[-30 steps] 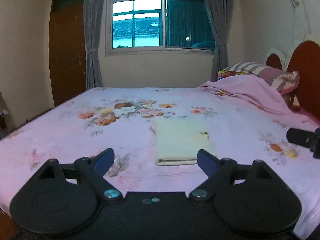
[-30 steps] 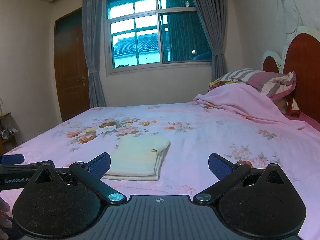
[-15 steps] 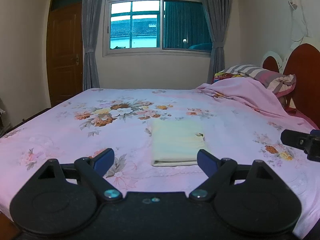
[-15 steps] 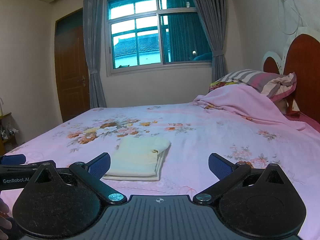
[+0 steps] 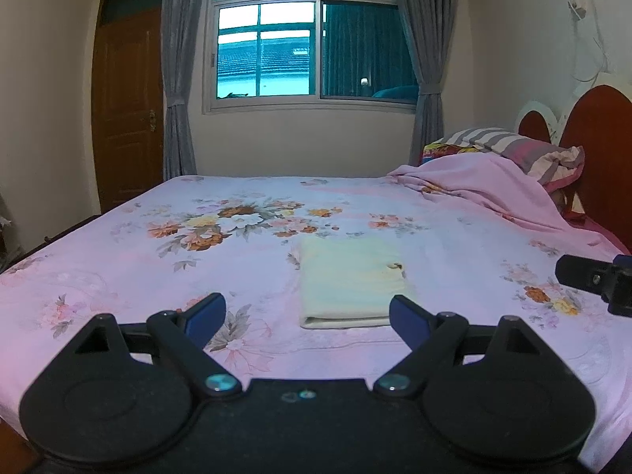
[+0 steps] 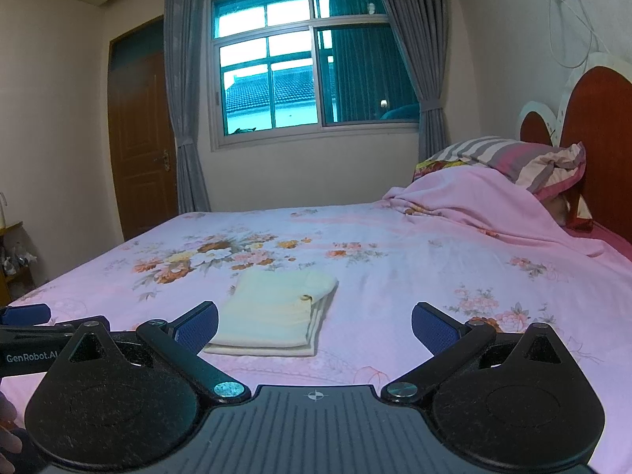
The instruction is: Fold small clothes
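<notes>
A pale yellow garment [image 5: 349,280] lies folded into a neat rectangle on the pink floral bed sheet [image 5: 158,260]; it also shows in the right wrist view [image 6: 276,310]. My left gripper [image 5: 306,314] is open and empty, held back from the garment's near edge. My right gripper [image 6: 314,326] is open and empty, just right of the garment and short of it. The right gripper's side shows at the right edge of the left wrist view [image 5: 596,278]. The left gripper's finger shows at the left edge of the right wrist view [image 6: 27,314].
A crumpled pink blanket [image 5: 482,189] and a striped pillow [image 5: 513,146] lie against the red headboard [image 5: 604,150] at the far right. A window [image 5: 312,43] with grey curtains is behind the bed, a wooden door [image 5: 126,114] to the left.
The left gripper has tilted up and drawn back a little, so the garment sits lower in its view. The right gripper has barely moved. Both stay open.
</notes>
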